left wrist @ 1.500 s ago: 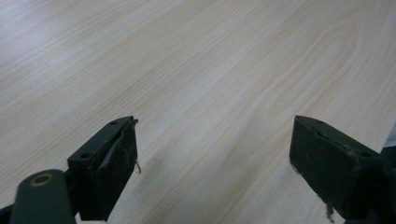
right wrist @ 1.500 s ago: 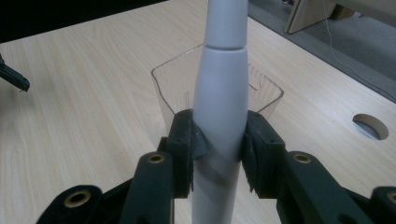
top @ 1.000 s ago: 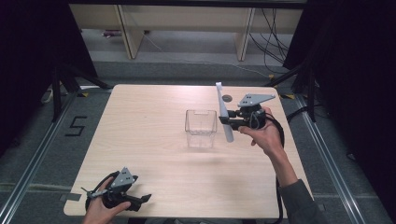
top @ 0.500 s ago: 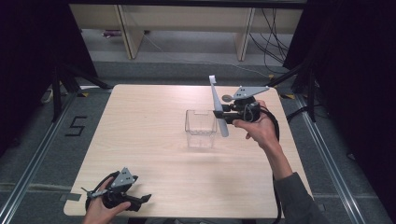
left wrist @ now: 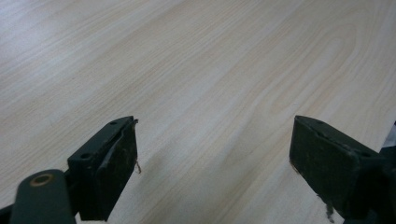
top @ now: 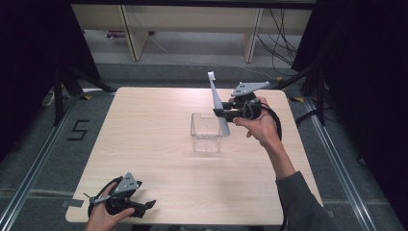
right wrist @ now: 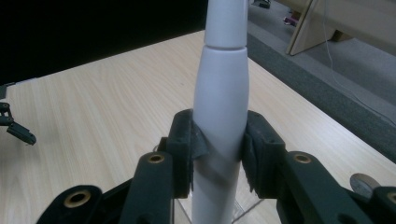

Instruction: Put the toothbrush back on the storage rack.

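White toothbrush [top: 217, 103] sits clamped in the right claw [top: 222, 114] in the high view, near upright, head up, tail end just over the right rim of the clear box [top: 207, 138] mid-bench. Left claw [top: 144, 207] rests at the near left corner of the bench [top: 144, 120], well apart.

Left gripper view: jaws wide apart, nothing between, just bare wood grain below.

Right gripper view: both pads pinch the toothbrush [right wrist: 219, 116] handle at its thick part, firm grip, shaft rising straight up; box edge barely visible below.

Step looks like setting the brush into the box. To do it well: centre the tail over the opening, keep it steep, lower without knocking the light box, release only once the tail touches bottom.
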Demonstrator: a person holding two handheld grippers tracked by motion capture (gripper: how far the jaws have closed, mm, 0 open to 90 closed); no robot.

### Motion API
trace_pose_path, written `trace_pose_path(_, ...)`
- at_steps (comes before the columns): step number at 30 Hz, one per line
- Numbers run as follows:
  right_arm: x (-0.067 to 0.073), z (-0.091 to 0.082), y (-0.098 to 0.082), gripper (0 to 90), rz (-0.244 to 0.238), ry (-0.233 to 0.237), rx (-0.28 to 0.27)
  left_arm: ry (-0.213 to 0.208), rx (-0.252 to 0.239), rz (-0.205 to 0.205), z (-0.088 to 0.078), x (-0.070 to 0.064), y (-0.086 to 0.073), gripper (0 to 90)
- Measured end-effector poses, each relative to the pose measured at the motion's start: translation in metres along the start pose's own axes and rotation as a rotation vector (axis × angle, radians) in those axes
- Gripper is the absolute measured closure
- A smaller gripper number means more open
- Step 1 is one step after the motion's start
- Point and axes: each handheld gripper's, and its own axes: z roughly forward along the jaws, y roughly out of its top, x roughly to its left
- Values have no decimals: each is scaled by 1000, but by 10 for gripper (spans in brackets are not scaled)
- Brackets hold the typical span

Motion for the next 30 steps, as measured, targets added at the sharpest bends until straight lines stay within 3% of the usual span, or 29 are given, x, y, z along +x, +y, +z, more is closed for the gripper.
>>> trace_pose_path(11, 0, 24, 13, 670, 3, 9, 10, -3, -12, -10, 0, -1, 0, 149)
trace_pose_path(14, -1, 30, 13, 670, -6, 2, 18, -4, -24, -21, 0, -2, 0, 149)
trace_pose_path(18, -2, 37, 12, 670, 19, 4, 14, -10, -24, -23, 1, -3, 0, 148)
trace_pose_path(23, -4, 44, 11, 671, -1, -1, 34, -8, -19, -16, 0, -2, 0, 149)
trace_pose_path(26, -4, 52, 9, 670, 19, 3, 43, -3, -12, -11, -1, -1, 0, 149)
trace_pose_path(27, -5, 54, 8, 670, 6, -2, 45, -5, -18, -18, 0, -2, 0, 149)
trace_pose_path(29, -4, 56, 7, 670, 36, -4, 58, -6, -20, -18, 0, -2, 0, 149)
trace_pose_path(30, -5, 57, 6, 670, 24, 2, 64, -6, -20, -17, 0, -2, 0, 149)
